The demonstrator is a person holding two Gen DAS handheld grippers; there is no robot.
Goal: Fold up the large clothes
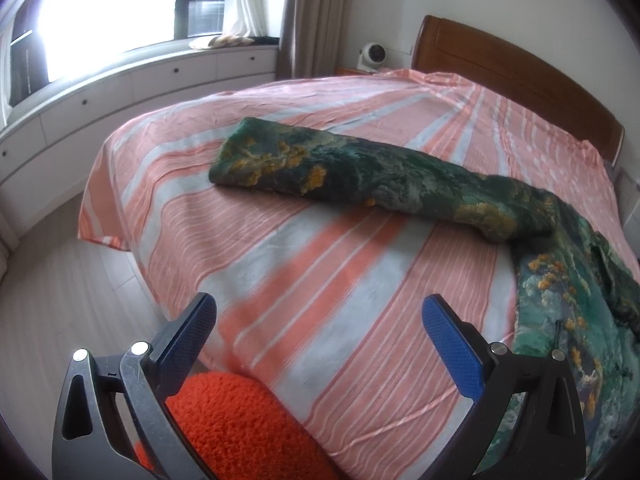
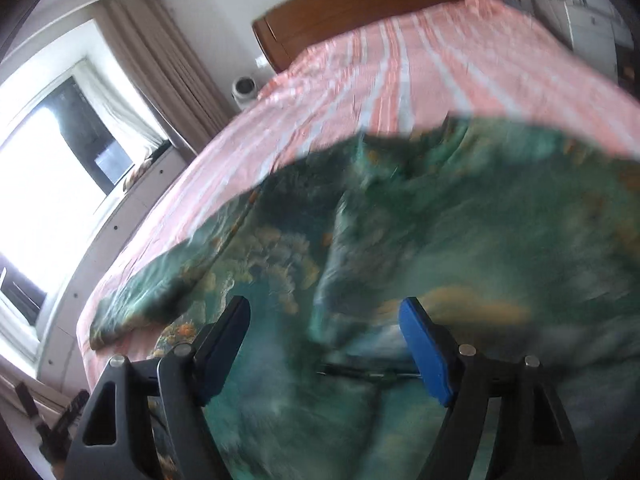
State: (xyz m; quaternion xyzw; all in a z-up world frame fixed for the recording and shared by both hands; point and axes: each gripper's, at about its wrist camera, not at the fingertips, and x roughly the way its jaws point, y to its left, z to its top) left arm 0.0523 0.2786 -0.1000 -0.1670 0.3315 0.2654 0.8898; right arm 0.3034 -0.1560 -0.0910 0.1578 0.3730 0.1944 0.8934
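You are facing a green printed garment point(image 1: 400, 176) sprawling limp across the striped bed point(image 1: 280, 264); it is looking soft, thick and floppy, so pinch a hem corner. Left tool point(image 1: 319, 317) and right tool point(image 2: 325, 321) are both gaping wide, gripping nothing

I find no legible text, label, brand, number or sign in either wrist view. The right wrist view is motion-blurred, so I cannot tell whether any fine print exists there.
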